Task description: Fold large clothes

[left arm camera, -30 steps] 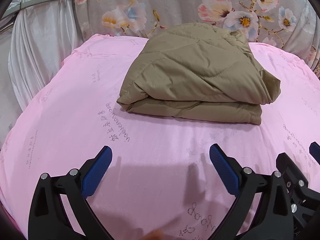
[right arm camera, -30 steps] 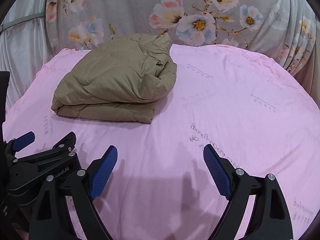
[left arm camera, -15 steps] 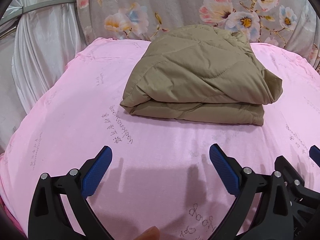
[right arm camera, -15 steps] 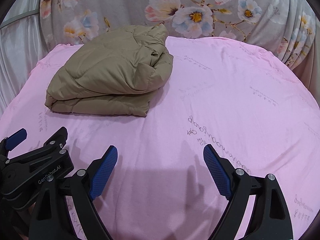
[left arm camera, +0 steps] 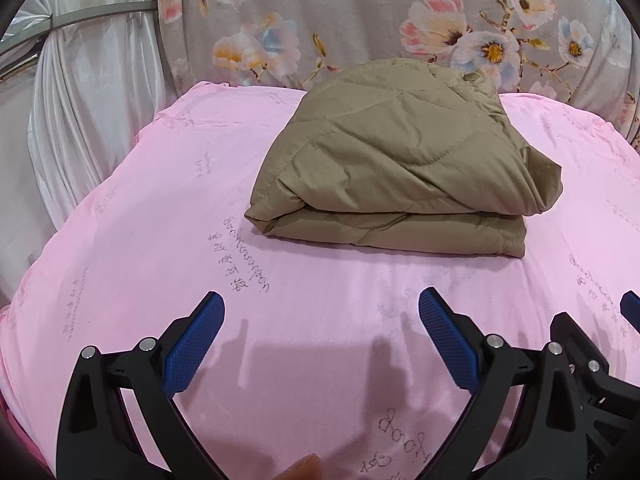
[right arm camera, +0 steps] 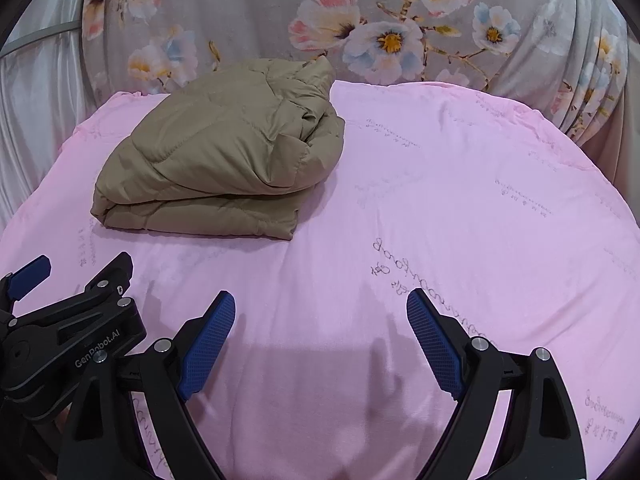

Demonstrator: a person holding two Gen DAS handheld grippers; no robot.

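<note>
A tan quilted jacket (left arm camera: 400,160) lies folded into a thick bundle on the pink sheet (left arm camera: 140,240), toward the far side. It also shows in the right wrist view (right arm camera: 224,168), at the left. My left gripper (left arm camera: 320,336) is open and empty, hovering over the sheet well short of the jacket. My right gripper (right arm camera: 320,340) is open and empty too, to the right of the jacket's near edge. The left gripper's body (right arm camera: 72,332) shows at the lower left of the right wrist view.
A grey floral fabric (left arm camera: 360,20) hangs behind the bed. A white curtain (left arm camera: 80,100) hangs at the left. The pink sheet (right arm camera: 480,220) carries printed writing and drops off at the left and right edges.
Both grippers have drawn back and up a little from the jacket, so it sits slightly farther and lower in view. Both stay open. The jacket has not moved.
</note>
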